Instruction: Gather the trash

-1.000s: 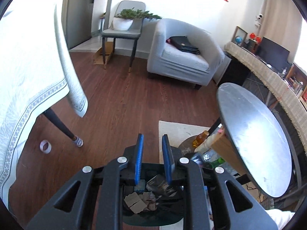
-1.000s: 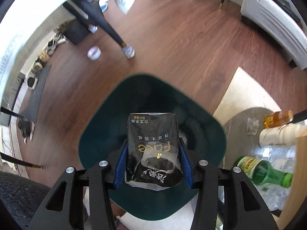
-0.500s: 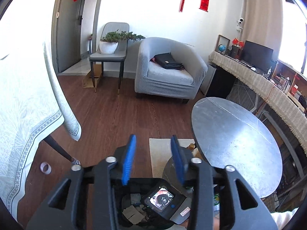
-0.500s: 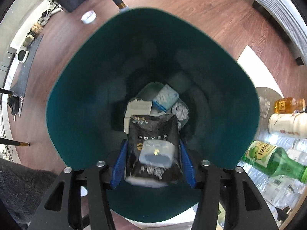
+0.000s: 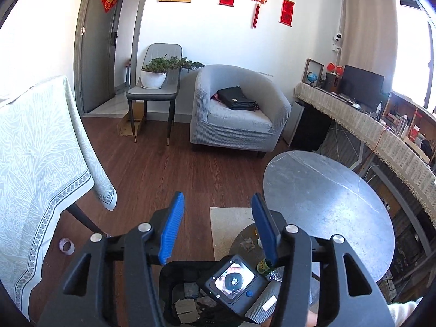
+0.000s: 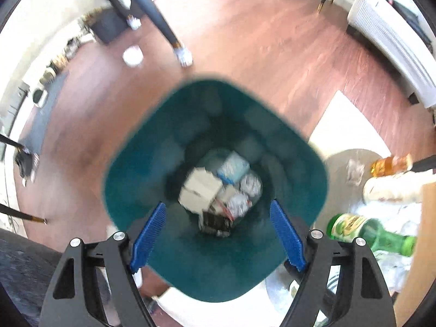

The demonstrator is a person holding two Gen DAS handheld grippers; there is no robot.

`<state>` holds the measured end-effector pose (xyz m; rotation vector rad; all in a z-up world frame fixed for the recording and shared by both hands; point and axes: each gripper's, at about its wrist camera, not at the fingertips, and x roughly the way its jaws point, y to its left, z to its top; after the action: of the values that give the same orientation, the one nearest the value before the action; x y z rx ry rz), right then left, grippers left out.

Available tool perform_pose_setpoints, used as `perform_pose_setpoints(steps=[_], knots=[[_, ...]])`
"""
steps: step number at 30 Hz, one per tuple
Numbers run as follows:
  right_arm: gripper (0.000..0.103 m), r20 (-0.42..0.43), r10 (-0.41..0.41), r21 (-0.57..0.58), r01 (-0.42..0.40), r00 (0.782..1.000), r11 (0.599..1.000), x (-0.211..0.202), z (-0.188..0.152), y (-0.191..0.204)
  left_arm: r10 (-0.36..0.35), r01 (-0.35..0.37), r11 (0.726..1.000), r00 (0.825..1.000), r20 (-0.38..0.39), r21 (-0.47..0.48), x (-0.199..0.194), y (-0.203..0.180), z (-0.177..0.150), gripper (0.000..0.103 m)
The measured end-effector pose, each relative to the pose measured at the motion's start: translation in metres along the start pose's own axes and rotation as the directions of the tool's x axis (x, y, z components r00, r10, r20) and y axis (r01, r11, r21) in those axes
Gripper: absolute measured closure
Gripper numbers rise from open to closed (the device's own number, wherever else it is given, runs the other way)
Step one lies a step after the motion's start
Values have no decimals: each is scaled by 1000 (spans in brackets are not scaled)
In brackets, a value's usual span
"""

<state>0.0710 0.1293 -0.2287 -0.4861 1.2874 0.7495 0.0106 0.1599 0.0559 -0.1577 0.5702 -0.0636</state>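
Half a second earlier our right claw (image 6: 218, 235) had pinched the black packet (image 6: 215, 222); now its jaws gaped empty above the green bin (image 6: 141, 169), the packet lay inside among other trash, and our left claw (image 5: 218, 227) hung open, so that item seemed collected.

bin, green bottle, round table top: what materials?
Bin: likely moulded plastic, matte teal; smooth one-piece walls with rounded corners. Green bottle: translucent green with a printed label; glass or plastic, too blurred to tell. Round table top: grey with pale veins and a dull sheen, so stone or a stone-look slab.
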Motion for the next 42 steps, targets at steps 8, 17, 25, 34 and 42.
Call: perform_pose_setpoints(steps=[8,17,25,34,42], knots=[[23,255,-10,15,7,967,1000,-116,18,-2,4,-5,1000,999,46,21,-37,-14,14,48],[21,484,-137,87,108,864,990,-239,-21,-20,29,-34,997,998,61,75,-64,-32,12,26],[10,553,-250,202,164,795,966,-302,-100,-55,72,-80,991,995,73,108,-66,-55,3,5],[3,610,-336,332,153,718,931,-347,-199,-95,46,-55,986,997,61,157,-61,-84,-17,4],[3,611,-341,371,122,714,921,-346,-239,-110,85,-82,990,996,-19,116,-35,-82,-55,3]])
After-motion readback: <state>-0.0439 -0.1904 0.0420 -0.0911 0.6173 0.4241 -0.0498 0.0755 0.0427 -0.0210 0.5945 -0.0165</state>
